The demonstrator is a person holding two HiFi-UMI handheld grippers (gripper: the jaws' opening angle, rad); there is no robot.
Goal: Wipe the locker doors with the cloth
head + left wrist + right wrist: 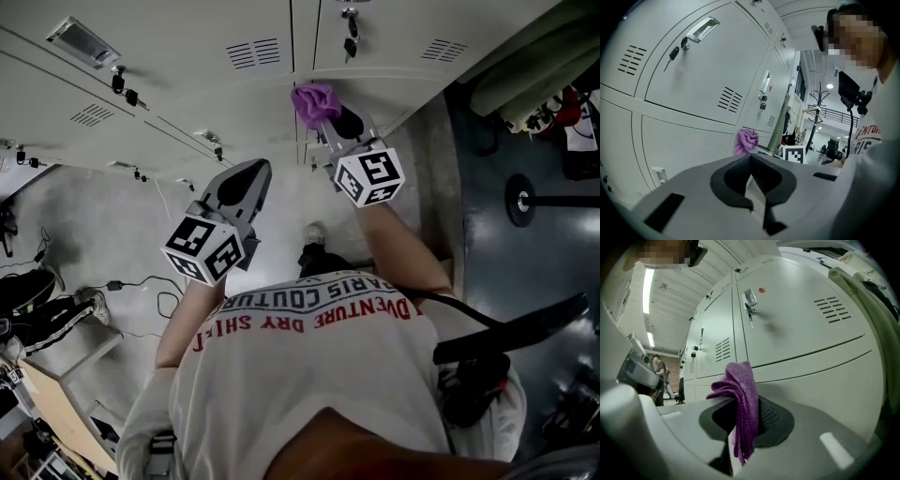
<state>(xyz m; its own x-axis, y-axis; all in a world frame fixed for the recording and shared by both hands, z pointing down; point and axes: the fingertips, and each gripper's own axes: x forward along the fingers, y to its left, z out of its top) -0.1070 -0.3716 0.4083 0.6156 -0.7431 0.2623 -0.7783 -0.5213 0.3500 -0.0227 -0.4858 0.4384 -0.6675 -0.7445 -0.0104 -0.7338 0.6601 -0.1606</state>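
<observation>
While our left gripper (251,175) hangs lower with its jaws together on nothing, our right gripper (330,119) pinches the bunched purple terry cloth (315,101), which leads straight ahead toward the nearby pale grey metal locker doors (253,89).

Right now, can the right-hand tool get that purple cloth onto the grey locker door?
Probably yes. The right tool, shut on the purple woven cloth, points at the grey metal locker door with nothing between them; whether they already touch is unclear.
</observation>
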